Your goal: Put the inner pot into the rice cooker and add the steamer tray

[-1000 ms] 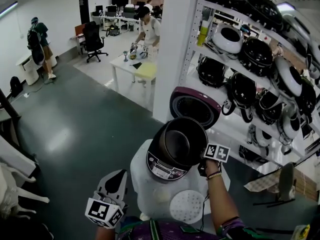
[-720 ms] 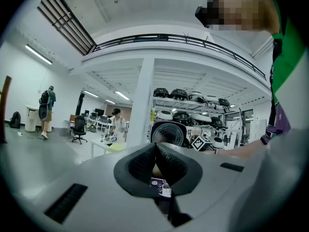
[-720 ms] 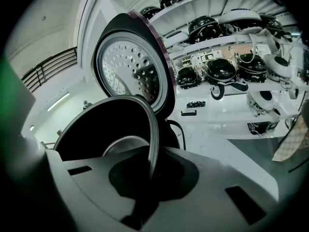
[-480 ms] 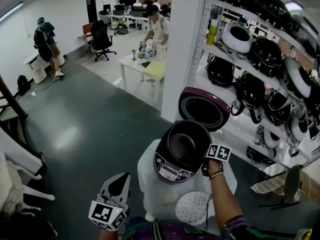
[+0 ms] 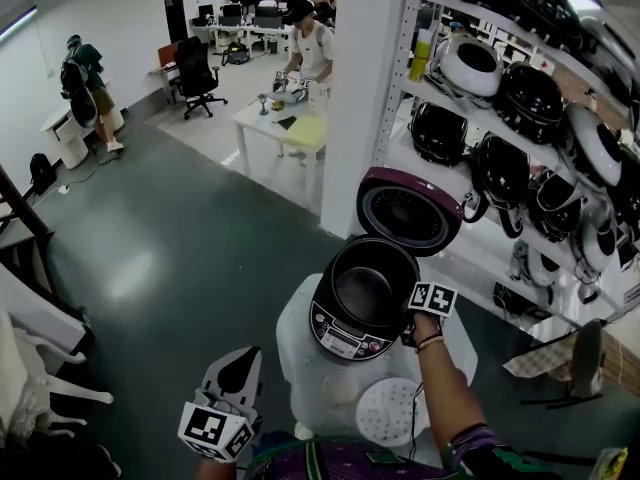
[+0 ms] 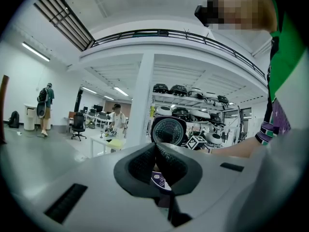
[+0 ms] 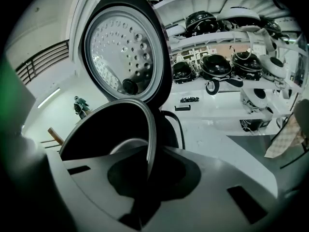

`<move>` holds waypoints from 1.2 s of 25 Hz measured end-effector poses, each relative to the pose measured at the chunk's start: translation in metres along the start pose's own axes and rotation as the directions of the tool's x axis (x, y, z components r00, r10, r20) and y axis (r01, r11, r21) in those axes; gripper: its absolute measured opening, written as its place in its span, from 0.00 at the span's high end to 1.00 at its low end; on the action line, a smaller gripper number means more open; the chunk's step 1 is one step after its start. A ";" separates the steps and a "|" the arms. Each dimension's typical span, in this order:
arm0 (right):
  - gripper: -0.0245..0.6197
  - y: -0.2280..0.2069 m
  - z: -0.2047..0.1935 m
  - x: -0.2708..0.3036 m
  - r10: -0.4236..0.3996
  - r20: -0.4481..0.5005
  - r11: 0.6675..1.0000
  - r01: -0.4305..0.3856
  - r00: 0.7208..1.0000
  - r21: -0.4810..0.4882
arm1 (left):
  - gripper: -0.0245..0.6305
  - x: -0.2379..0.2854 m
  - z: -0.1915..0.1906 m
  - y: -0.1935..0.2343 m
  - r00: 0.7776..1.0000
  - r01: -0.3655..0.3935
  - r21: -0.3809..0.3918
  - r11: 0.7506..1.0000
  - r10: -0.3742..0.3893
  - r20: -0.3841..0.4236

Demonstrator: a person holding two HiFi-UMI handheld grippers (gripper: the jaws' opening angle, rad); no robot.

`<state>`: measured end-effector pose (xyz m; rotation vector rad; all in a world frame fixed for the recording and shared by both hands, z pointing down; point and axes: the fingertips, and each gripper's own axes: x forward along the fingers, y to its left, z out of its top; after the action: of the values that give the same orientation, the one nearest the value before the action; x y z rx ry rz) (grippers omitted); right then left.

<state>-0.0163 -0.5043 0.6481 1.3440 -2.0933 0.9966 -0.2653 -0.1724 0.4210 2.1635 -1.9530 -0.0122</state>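
Even, cool ceiling light is filling the head view, and the glossy floor [image 5: 135, 273] is throwing back a pale patch of it. The wide lens is bowing the shelf rack [image 5: 402, 78] towards the right edge. A dark round vignette is ringing both gripper views. In the left gripper view strip lights [image 6: 35, 52] are glowing and the left gripper [image 6: 155, 148] is blurring up close. In the right gripper view the rice cooker lid [image 7: 123, 52] is glinting while the inner pot [image 7: 104, 129] is lying in deep shadow.
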 end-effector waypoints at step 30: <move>0.80 -0.001 0.017 -0.058 -0.033 0.139 0.991 0.050 0.990 -0.122 | 0.93 0.033 0.000 0.008 0.987 0.163 -0.009 0.987 -0.163 0.013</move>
<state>0.0091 -0.4840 0.5973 1.4218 -2.1780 0.7621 -0.2689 -0.2058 0.4276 2.3158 -1.7726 -0.0627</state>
